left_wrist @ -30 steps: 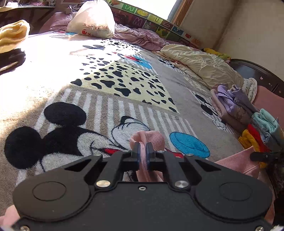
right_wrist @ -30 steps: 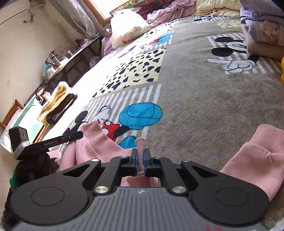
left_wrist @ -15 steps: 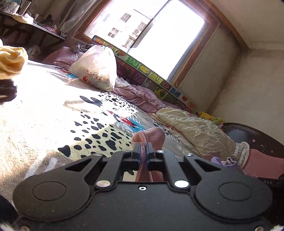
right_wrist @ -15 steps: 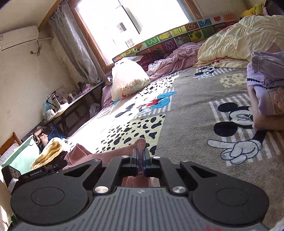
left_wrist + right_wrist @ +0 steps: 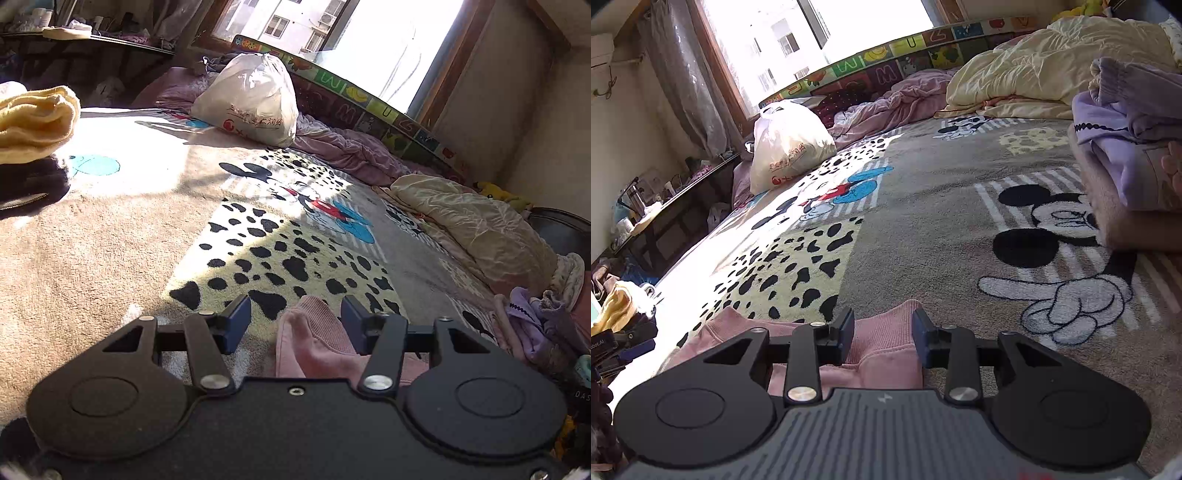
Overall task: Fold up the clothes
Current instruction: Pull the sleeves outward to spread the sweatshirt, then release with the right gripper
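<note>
Both grippers, left and right, had let go, jaws spread over the pink garment; soft, light, floppy, best pinched at its ribbed cuffs.

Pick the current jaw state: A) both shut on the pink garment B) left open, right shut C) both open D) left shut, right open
C: the left gripper and right gripper both show jaws spread apart, with the pink garment lying loose between them.

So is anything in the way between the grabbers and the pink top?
Nothing visible. The pink sweatshirt's cuff lies between the open left gripper, and its ribbed edge between the open right gripper.
</note>
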{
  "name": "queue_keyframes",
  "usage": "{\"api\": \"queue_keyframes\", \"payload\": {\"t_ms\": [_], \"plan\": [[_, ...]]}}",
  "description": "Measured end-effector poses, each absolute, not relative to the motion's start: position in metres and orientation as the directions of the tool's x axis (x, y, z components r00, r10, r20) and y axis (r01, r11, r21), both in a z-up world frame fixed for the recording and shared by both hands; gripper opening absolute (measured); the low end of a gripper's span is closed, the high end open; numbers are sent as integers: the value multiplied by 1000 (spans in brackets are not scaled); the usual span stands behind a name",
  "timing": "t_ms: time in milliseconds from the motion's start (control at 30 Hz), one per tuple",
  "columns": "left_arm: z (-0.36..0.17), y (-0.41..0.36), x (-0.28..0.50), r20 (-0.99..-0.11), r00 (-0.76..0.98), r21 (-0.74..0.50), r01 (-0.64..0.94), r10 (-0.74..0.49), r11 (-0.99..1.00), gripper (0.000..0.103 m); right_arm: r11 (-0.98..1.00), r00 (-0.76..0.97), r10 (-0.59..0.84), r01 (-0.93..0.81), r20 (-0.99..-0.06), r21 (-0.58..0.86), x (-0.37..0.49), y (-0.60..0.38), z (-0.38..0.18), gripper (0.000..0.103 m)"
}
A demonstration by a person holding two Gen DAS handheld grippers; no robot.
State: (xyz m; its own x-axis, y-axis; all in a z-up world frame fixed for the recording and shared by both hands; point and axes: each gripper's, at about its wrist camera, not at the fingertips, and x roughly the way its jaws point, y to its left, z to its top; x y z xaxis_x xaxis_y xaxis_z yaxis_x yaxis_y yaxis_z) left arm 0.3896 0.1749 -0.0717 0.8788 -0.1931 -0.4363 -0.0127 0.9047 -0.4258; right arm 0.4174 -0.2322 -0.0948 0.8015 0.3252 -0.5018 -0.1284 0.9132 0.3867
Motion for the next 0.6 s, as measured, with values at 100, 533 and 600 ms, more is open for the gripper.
{"api": "queue_keyframes", "payload": {"t_ms": [100,533,600], "plan": [[-65,174,381,-444,878,-424,-32,-177,905,53,901,801,359,-163,-479,403,387,-240,-84,45],[-59,208,288,-517,856,-421,-233,-21,877,54,851,823,293,7,-486,525,205,-334,-118,57],[-59,220,265,-517,856,-441,-276,10,854,54,823,829,286,45,-481,566,186,-345,-137,57]]}}
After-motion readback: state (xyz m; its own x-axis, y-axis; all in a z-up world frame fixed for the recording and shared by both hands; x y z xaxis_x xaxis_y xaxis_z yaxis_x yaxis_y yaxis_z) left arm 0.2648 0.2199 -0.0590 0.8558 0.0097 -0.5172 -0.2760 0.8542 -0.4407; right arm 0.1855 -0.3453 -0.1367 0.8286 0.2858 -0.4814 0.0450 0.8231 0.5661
